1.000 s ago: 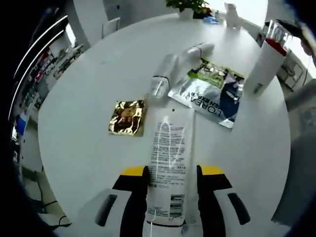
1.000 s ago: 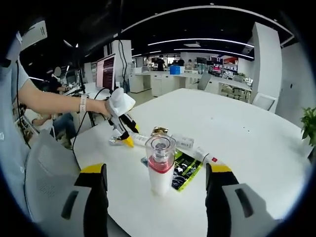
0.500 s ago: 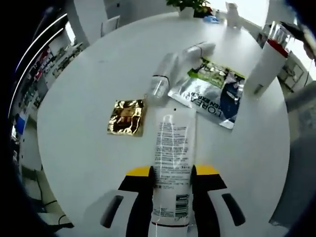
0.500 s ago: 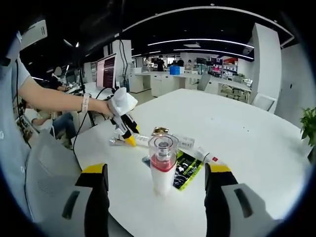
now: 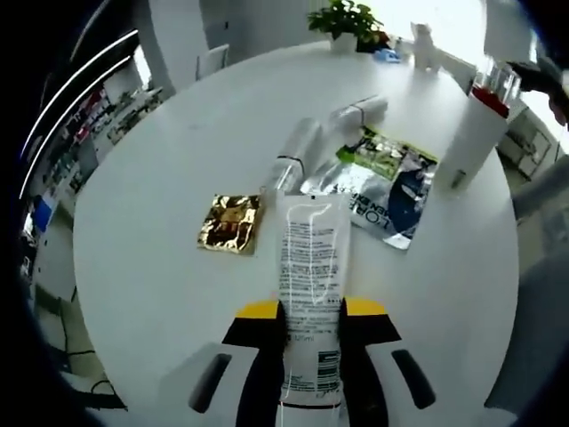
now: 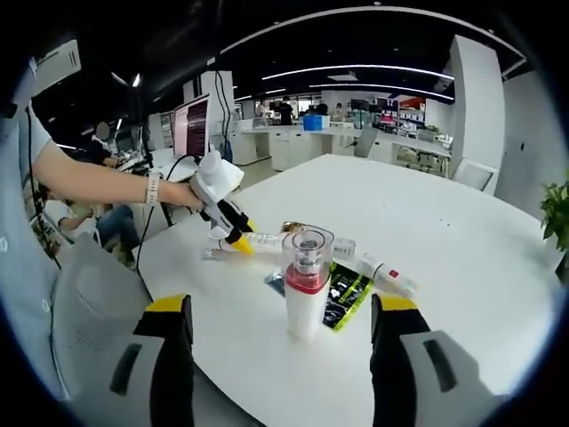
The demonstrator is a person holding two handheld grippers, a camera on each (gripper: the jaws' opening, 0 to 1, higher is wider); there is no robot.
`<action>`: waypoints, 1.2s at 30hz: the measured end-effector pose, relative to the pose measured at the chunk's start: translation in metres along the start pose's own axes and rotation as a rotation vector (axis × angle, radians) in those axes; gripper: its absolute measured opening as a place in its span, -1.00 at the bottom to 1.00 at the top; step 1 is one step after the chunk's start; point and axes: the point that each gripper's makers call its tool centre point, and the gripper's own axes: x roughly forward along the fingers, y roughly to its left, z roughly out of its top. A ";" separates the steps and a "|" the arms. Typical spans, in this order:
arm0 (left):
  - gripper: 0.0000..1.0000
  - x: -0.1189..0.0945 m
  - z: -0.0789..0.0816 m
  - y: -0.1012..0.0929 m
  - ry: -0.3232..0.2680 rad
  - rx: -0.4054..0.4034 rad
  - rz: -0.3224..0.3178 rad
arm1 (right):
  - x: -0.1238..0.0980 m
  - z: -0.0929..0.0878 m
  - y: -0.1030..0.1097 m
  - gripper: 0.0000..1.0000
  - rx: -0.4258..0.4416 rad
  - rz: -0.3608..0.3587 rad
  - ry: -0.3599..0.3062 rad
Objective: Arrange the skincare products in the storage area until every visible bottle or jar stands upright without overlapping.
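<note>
The fingers of the left gripper [image 5: 311, 313] are closed on the lower end of a white tube [image 5: 310, 276], which points toward the middle of the tabletop [image 5: 160, 258]. The right gripper [image 6: 280, 307] is open before an upright bottle [image 6: 307, 280].

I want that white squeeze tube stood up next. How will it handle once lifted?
The white tube, lying between the left gripper's jaws, looks soft-walled, so it may dent. Its flat crimped end probably won't roll. Stood on its cap, it may tip.
</note>
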 end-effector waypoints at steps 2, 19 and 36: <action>-0.66 -0.004 0.003 -0.004 -0.017 0.022 0.010 | -0.002 0.001 0.002 0.64 0.007 -0.002 -0.009; -0.67 -0.061 0.044 -0.044 -0.294 -0.030 0.025 | -0.012 0.040 0.022 0.13 0.027 0.019 -0.158; -0.66 -0.107 0.055 -0.098 -0.444 -0.036 0.002 | 0.025 0.040 0.062 -0.32 0.153 0.138 -0.198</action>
